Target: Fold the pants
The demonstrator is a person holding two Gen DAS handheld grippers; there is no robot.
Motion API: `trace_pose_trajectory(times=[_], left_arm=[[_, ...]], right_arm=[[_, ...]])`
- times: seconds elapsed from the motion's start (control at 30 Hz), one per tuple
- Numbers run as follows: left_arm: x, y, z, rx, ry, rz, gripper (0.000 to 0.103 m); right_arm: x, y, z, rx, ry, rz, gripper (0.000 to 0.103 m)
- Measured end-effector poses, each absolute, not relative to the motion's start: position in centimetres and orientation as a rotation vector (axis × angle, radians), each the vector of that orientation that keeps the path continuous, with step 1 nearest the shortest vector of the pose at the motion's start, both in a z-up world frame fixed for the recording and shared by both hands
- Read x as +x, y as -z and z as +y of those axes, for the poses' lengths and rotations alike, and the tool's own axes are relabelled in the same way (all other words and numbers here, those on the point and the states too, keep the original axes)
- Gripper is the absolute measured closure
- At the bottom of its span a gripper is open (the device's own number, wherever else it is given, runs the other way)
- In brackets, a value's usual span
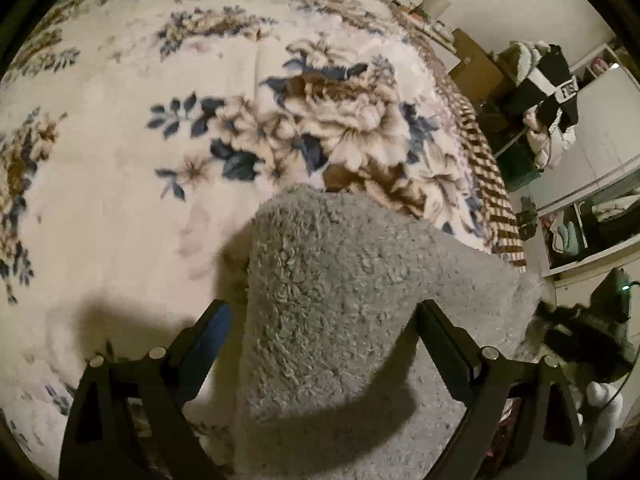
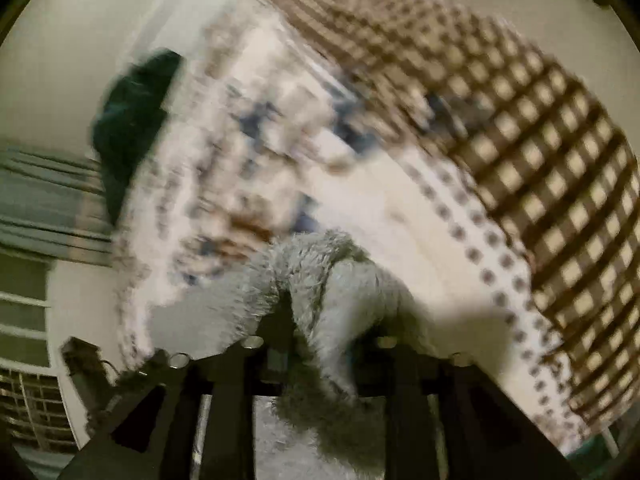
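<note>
- The grey fluffy fleece pants [image 1: 344, 320] look soft, limp and light; hold edges, not bulk.
- The left gripper [image 1: 324, 316] stands wide apart around the fabric.
- The right gripper [image 2: 320, 344] pinches a bunched fold.

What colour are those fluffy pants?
Grey. The fluffy pants show most clearly in the left wrist view, above a floral blanket.

floral blanket [image 1: 160, 184] covers the bed, white wardrobe [image 1: 600, 120] beside
</note>
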State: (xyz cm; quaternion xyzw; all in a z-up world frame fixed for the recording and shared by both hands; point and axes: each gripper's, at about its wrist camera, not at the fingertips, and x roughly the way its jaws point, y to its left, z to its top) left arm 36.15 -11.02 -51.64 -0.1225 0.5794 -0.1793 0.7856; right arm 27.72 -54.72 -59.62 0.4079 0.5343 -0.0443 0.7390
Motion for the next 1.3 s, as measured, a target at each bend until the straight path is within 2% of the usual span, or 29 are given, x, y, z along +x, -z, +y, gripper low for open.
trace_pose_trajectory(times=[0.03,0.07,0.1,0.37,0.43,0.5,0.6,0.73,0.77,0.8,0.83,0.87,0.9,1.03,1.13,1.27,1.3], left_arm=[[36.3,51.9,-11.0,-0.27,0.384,1.258,0.009],[36.4,52.1,-11.0,-0.273,0.385,1.262,0.009],[36.4,52.1,-10.9,-0.278,0.388,1.262,0.009],[36.6,51.9,-10.6,-0.313,0.401,1.248,0.009],[36.9,52.4,-10.7,-0.307,0.395,1.258,0.009],[37.2,52.6,-10.8,-0.291,0.391,1.257,0.009],[37.7,53.1,-10.8,-0.274,0.389,1.251,0.007],[38.5,54.3,-11.1,-0.269,0.392,1.285,0.007],[38.6,54.3,-10.9,-0.287,0.391,1.292,0.007],[38.5,54.0,-10.4,-0.324,0.402,1.297,0.007],[38.3,53.5,-10.1,-0.356,0.419,1.292,0.007],[37.8,52.7,-9.6,-0.389,0.447,1.276,0.008],[37.2,52.0,-9.2,-0.415,0.481,1.256,0.007],[34.2,51.2,-7.8,-0.462,0.544,1.237,0.007],[32.8,53.4,-7.5,-0.488,0.556,1.291,0.007],[32.2,57.1,-7.9,-0.491,0.557,1.345,0.007],[32.4,57.7,-7.9,-0.505,0.566,1.352,0.004]], right_arm=[[27.3,59.8,-55.0,0.905,0.112,1.171,0.053],[26.6,59.8,-55.3,0.924,0.108,1.149,0.036],[25.8,59.8,-55.3,0.949,0.093,1.131,0.024],[18.9,66.4,-53.5,1.285,0.084,1.201,0.023],[18.6,68.1,-52.4,1.355,0.042,1.181,0.03],[19.1,67.8,-51.1,1.249,0.058,1.17,0.081],[18.7,67.5,-51.8,1.163,0.171,1.161,0.088],[18.4,69.1,-53.0,1.248,0.173,1.18,0.087],[18.4,69.2,-53.0,1.264,0.14,1.19,0.08],[18.5,69.0,-52.8,1.264,0.108,1.198,0.058],[18.7,68.6,-52.6,1.241,0.08,1.201,0.041],[18.8,68.2,-52.3,1.214,0.046,1.195,0.008],[19.0,68.1,-51.9,1.201,0.002,1.183,0.0],[20.5,70.5,-49.7,1.231,-0.141,1.232,0.0],[21.7,72.4,-47.7,1.206,-0.217,1.256,0.0],[23.8,72.9,-45.5,1.171,-0.314,1.192,0.0],[24.5,72.9,-45.0,1.155,-0.323,1.189,0.0]])
